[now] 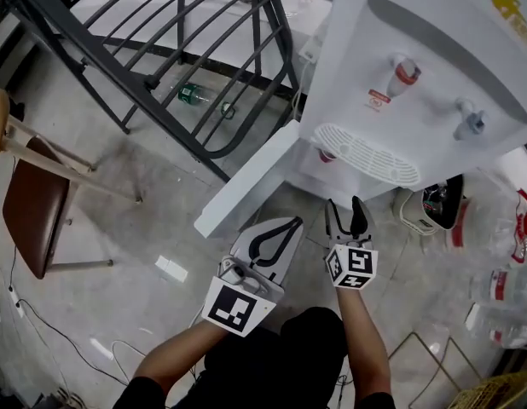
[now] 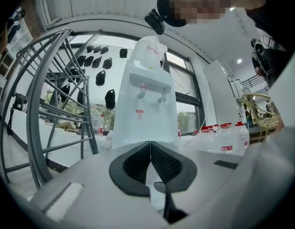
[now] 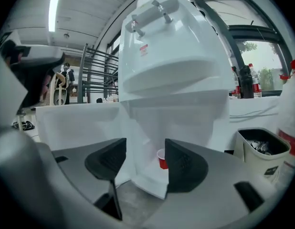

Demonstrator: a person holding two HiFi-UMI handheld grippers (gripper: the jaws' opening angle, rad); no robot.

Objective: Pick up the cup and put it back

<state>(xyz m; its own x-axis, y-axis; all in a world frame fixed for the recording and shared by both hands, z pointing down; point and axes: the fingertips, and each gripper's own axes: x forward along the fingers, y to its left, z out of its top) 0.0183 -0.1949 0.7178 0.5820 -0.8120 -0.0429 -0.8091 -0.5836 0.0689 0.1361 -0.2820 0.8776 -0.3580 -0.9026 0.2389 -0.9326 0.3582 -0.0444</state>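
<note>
Standing on grey floor (image 1: 161,220), a dispenser (image 1: 434,32) holds a red cup (image 3: 162,159).

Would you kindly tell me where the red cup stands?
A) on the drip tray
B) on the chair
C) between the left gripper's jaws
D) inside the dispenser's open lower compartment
D: the red cup stands inside the open bottom compartment of the water dispenser.
</note>
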